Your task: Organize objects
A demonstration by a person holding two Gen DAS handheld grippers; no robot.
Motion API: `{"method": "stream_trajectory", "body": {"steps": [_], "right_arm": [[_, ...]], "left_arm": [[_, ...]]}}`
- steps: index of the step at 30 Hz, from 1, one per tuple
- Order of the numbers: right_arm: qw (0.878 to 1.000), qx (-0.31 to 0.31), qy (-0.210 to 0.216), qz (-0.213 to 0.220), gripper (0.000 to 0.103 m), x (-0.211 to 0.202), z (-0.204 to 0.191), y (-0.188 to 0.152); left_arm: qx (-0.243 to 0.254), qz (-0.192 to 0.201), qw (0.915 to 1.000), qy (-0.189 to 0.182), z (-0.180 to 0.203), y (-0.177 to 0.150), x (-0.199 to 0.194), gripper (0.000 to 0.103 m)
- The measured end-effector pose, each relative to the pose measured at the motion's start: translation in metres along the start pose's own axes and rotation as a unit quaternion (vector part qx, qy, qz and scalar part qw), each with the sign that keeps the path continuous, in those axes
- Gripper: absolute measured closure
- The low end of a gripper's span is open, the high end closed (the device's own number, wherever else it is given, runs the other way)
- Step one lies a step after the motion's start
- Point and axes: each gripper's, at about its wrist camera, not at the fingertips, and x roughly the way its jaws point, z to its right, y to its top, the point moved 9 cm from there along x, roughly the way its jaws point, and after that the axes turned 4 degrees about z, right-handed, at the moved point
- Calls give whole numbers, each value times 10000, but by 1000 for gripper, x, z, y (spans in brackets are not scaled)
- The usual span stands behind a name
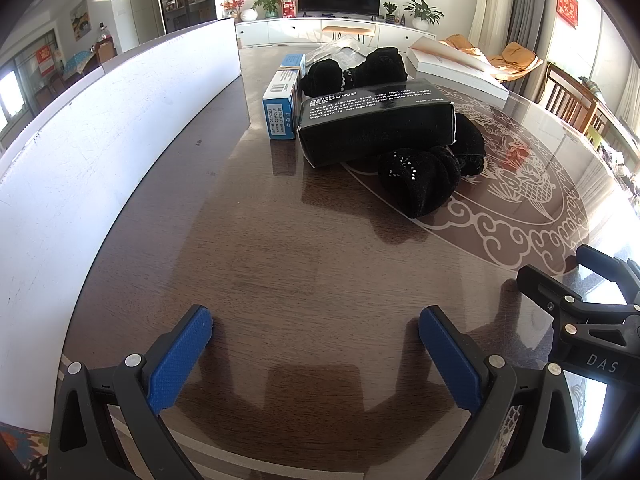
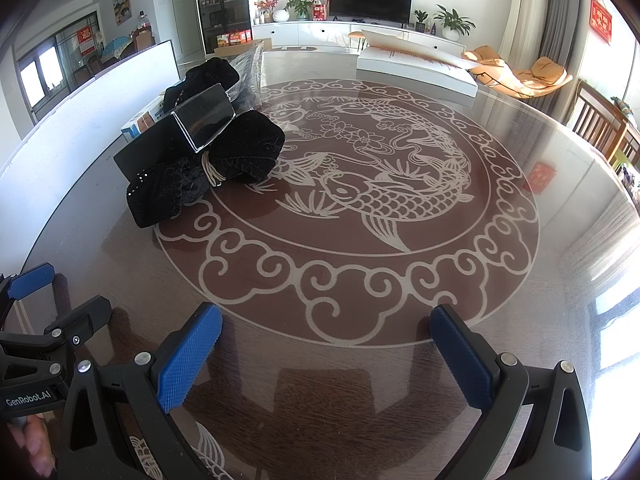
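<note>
Jaws of both the left gripper (image 1: 316, 354) and right gripper (image 2: 326, 354) gape wide and empty, so nudging the black box (image 1: 376, 122), perched at twelve o'clock on the velvet bundle (image 1: 420, 184), could topple it onto the desk (image 1: 280, 260).

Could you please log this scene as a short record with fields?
surface: glass-topped table with a fish motif
left gripper: open, empty, low over the table
right gripper: open, empty
black box: lying partly on the black velvet bundle
blue-and-white box: beside the black box, on its left
white box: far side
</note>
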Motion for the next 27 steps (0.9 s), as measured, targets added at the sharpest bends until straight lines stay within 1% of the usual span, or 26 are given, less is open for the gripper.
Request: {"method": "stream_trajectory", "body": {"steps": [5, 7, 11, 13, 14, 17, 27], "right_arm": [[10000, 0, 0, 0, 0, 0, 0, 0], [10000, 0, 0, 0, 0, 0, 0, 0], [10000, 0, 0, 0, 0, 0, 0, 0], [10000, 0, 0, 1, 0, 0, 0, 0], [10000, 1, -1, 0, 0, 0, 0, 0], [10000, 1, 0, 0, 0, 0, 0, 0], [10000, 1, -1, 0, 0, 0, 0, 0]], "left_arm": [[2, -22, 10000, -30, 0, 0, 1, 0], [-47, -41, 10000, 31, -4, -1, 0, 0], [-529, -61, 9982, 283, -28, -1, 0, 0], [-689, -20, 9974, 199, -33, 0, -1, 0], [-680, -23, 9975, 207, -33, 0, 0, 0], [-497, -81, 9980, 385, -29, -2, 2, 0], [-559, -59, 9980, 296, -32, 0, 1, 0]]}}
